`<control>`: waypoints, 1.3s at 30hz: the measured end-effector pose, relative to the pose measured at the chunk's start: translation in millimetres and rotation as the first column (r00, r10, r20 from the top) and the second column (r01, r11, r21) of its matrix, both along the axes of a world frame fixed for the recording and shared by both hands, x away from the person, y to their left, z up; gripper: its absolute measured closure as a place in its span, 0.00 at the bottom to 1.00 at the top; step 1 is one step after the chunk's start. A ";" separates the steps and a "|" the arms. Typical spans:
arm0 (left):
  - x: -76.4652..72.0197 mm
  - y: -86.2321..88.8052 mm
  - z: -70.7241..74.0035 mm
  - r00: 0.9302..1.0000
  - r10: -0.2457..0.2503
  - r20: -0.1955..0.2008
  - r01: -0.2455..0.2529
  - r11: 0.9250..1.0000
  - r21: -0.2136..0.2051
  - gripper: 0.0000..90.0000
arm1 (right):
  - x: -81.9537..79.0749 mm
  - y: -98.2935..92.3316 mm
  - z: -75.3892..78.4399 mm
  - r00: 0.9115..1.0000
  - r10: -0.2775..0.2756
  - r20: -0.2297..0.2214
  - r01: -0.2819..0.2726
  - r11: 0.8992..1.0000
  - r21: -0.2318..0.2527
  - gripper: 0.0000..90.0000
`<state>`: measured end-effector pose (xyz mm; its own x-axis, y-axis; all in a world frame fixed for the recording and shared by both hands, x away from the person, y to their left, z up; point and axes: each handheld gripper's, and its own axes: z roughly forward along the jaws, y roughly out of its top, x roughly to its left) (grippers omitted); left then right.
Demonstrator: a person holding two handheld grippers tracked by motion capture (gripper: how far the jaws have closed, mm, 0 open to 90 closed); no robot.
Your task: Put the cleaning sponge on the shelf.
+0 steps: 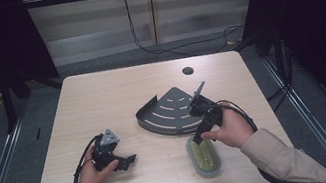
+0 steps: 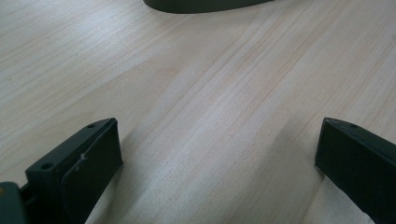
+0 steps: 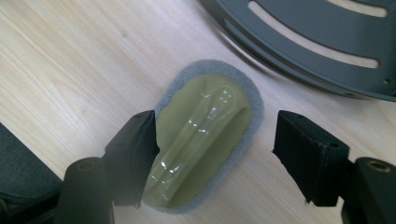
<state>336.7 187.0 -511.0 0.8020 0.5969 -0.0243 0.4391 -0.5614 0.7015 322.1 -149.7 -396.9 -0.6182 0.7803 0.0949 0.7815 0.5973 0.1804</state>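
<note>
R tool hangs open w/ jaws straddling the green scrub pad, lying flat on counter at 6 o'clock of the grey slotted corner shelf, prob. lining up a grab; L tool rests open, idle.

The rack lies on the table, right of centre. The pad lies just before it, apart, near the front edge. The hole sits behind the rack.
</note>
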 end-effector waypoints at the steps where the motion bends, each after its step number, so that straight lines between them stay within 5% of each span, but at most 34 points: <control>1: 0.0 0.0 0.0 1.000 0.000 0.000 0.000 1.000 0.000 0.00 | 0.0 0.0 0.0 1.000 0.000 0.000 0.000 1.000 0.000 0.33; 22: 0.0 -0.2 -0.2 1.000 0.000 -0.001 0.000 1.000 -0.004 0.00 | -8.5 3.4 -30.4 0.997 -0.010 -0.071 0.009 1.000 -0.021 0.39; 26: 0.4 0.2 0.1 1.000 -0.007 0.001 0.007 1.000 0.003 0.00 | -10.2 2.9 -33.5 0.996 -0.007 -0.092 0.005 1.000 -0.024 0.50; 29: 0.3 0.4 0.3 1.000 -0.006 -0.001 0.006 1.000 0.008 0.00 | -12.3 3.4 -29.7 0.996 0.007 -0.083 -0.009 1.000 -0.021 0.78; 39: 0.3 0.0 0.0 1.000 -0.001 0.004 0.001 1.000 0.000 0.00 | -8.8 0.8 -11.8 0.997 0.033 -0.069 -0.035 0.999 -0.026 0.80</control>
<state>337.0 187.0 -511.0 0.8029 0.5958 -0.0205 0.4353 -0.5623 0.7031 313.4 -149.0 -408.7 -0.6369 0.7620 0.1172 0.7709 0.6273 0.1104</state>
